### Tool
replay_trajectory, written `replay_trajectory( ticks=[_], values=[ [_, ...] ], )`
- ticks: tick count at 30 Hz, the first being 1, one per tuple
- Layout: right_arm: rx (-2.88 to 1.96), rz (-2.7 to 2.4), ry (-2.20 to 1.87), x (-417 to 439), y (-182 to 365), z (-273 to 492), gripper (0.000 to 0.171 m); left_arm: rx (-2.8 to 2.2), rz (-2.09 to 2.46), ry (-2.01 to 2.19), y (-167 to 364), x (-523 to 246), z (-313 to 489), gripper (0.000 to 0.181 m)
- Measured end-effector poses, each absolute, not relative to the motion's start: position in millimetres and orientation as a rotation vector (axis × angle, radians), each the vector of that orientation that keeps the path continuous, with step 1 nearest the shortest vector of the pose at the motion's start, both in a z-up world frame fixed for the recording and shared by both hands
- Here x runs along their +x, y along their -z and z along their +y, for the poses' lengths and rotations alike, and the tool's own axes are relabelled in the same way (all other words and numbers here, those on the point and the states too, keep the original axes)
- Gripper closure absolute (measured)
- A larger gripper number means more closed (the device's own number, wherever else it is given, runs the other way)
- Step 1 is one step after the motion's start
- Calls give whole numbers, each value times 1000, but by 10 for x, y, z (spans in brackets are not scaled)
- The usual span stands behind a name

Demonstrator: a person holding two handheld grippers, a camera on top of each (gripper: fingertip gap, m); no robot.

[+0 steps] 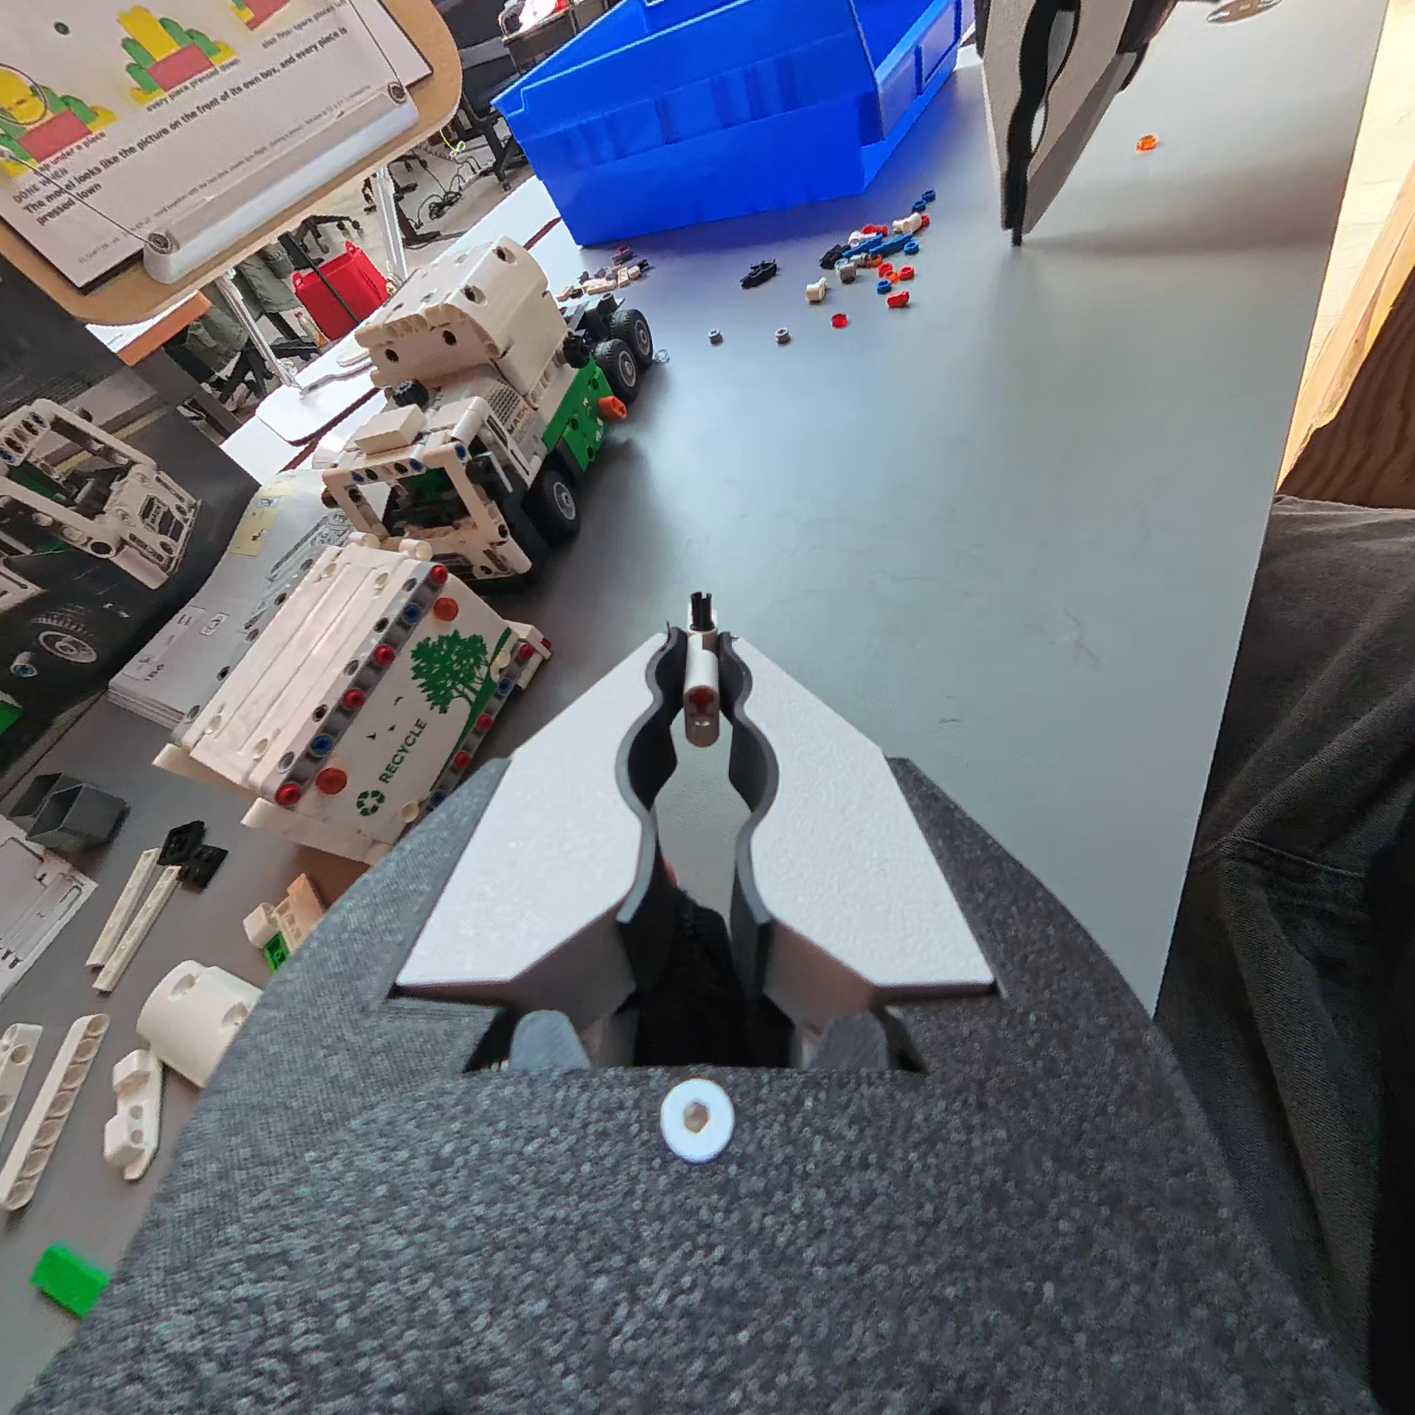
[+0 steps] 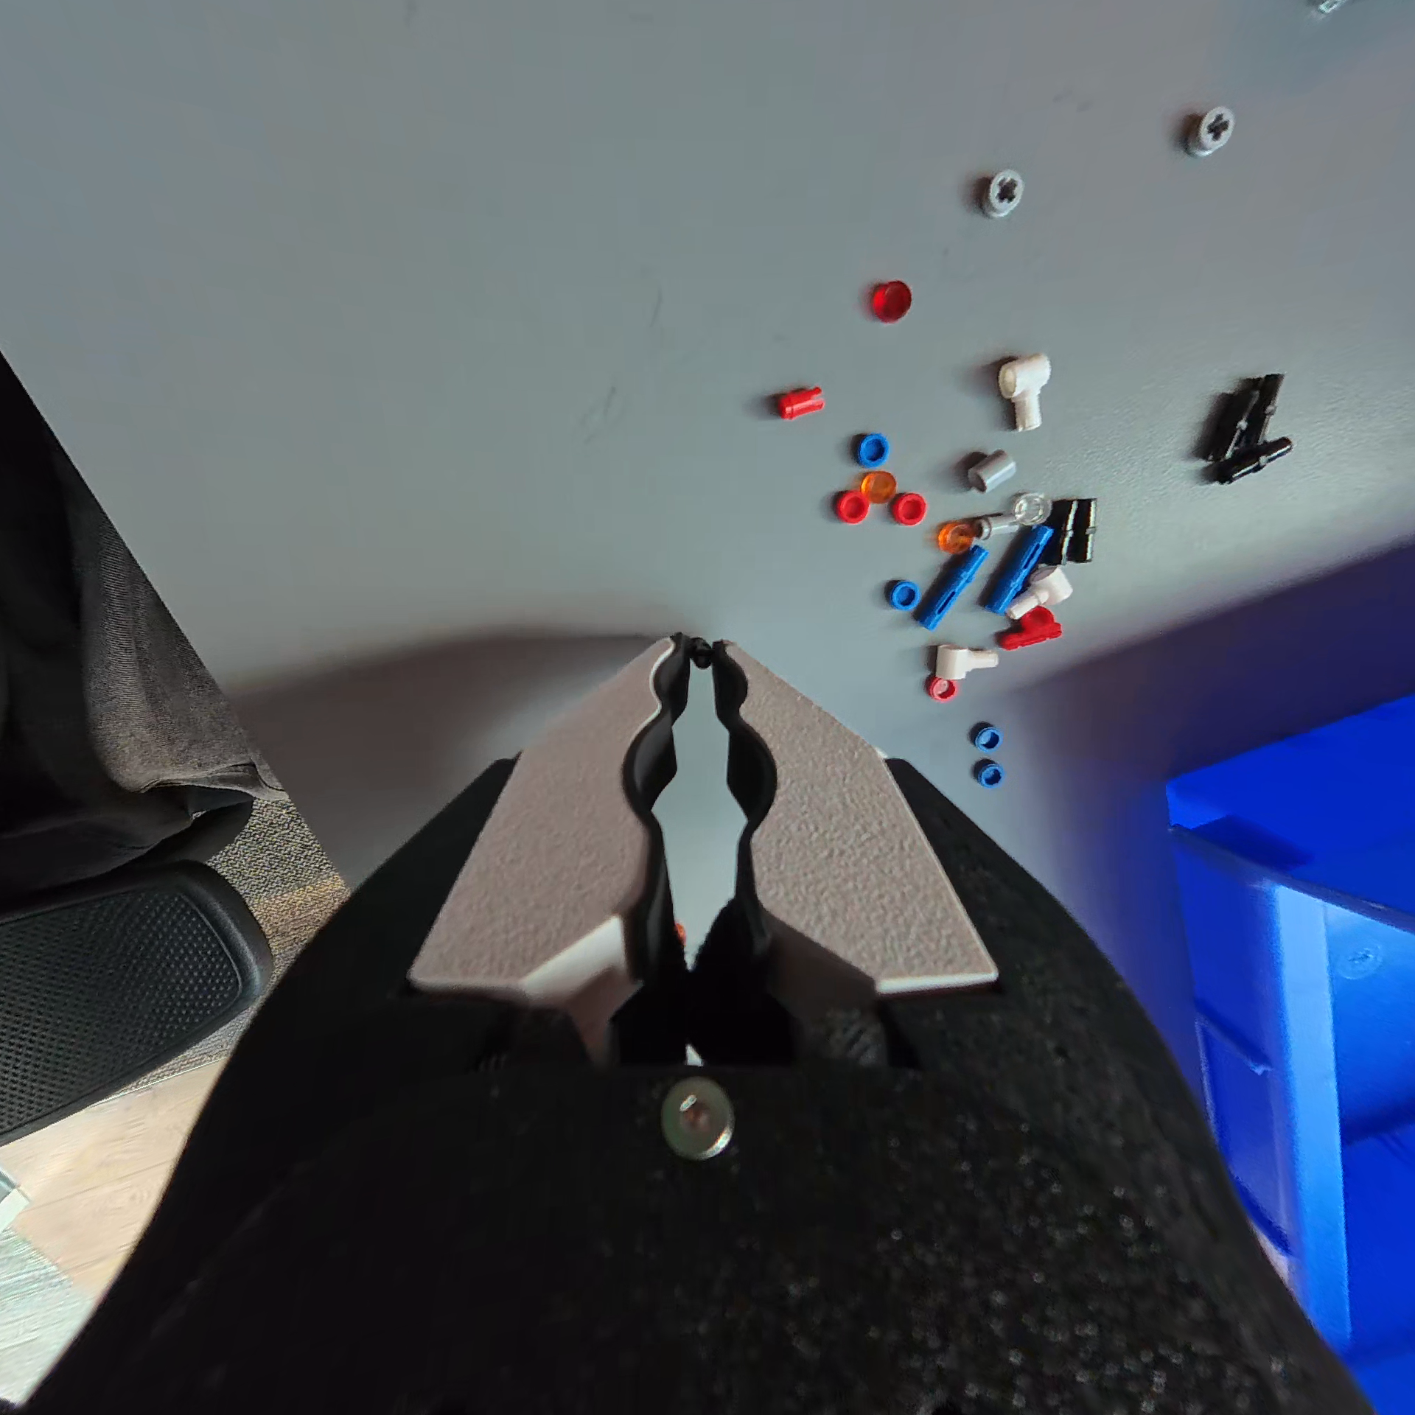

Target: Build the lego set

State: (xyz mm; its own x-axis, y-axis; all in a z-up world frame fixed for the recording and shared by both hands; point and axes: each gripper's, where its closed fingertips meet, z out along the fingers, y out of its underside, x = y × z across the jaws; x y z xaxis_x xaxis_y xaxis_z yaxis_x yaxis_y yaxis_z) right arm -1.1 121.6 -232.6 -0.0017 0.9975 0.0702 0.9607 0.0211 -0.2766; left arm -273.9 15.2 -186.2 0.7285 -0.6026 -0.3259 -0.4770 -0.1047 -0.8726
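— What is the left claw (image 1: 700, 639) doing?

— Its jaws are closed on a small white connector piece (image 1: 700, 674), which lies lengthwise between them with a black pin (image 1: 701, 610) poking out past the tips. It hangs above a bare stretch of the grey tabletop (image 1: 957, 536).

— And the right claw (image 2: 698, 647)?

— Pinched together at the tips on something tiny and black (image 2: 700, 652) (too small to say what kind of part). In the left wrist view the right claw (image 1: 1030, 145) shows far off, tips down near the blue bin (image 1: 727, 115).

— Where is the model itself?

— To the left of the left claw. The white and green truck (image 1: 490, 429) stands on its wheels, and just nearer lies the white box body (image 1: 344, 704), tipped over on its side, with a green tree printed on it. It rests partly on an instruction booklet (image 1: 230, 582).

— Loose parts?

— Plenty. A scatter of red, blue, white and black small pieces (image 2: 972, 536) lies to the right of the right claw, between it and the bin's corner (image 2: 1286, 919); two grey round pieces (image 2: 1001, 193) sit apart, farther out. By the left claw's lower left are white beams (image 1: 53, 1110), a white curved panel (image 1: 195, 1018) and a green brick (image 1: 69, 1280).

— Anything else?

— A printed sheet on a wooden clipboard (image 1: 207, 115) at the upper left.
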Motion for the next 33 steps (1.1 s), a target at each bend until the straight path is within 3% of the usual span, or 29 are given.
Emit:
replay_trajectory(
  ticks=[5, 10, 15, 33],
  values=[
    [-1947, -2017, -301, -233, 2119, 1130, 168, -1727, 850, 146, 1828, -2738, 150, 176],
    [-1535, -1922, -633, -1531, 1464, 414, 168, -1650, 865, 272, 1705, -2610, 76, 176],
    [-1308, -1968, -625, -2335, 1492, 30, 168, -1623, 918, 249, 1722, -2539, 29, 176],
    [-1192, -2057, -605, -2511, 1570, -85, 168, -1567, 961, 252, 1686, -2482, -48, 176]
  ],
)
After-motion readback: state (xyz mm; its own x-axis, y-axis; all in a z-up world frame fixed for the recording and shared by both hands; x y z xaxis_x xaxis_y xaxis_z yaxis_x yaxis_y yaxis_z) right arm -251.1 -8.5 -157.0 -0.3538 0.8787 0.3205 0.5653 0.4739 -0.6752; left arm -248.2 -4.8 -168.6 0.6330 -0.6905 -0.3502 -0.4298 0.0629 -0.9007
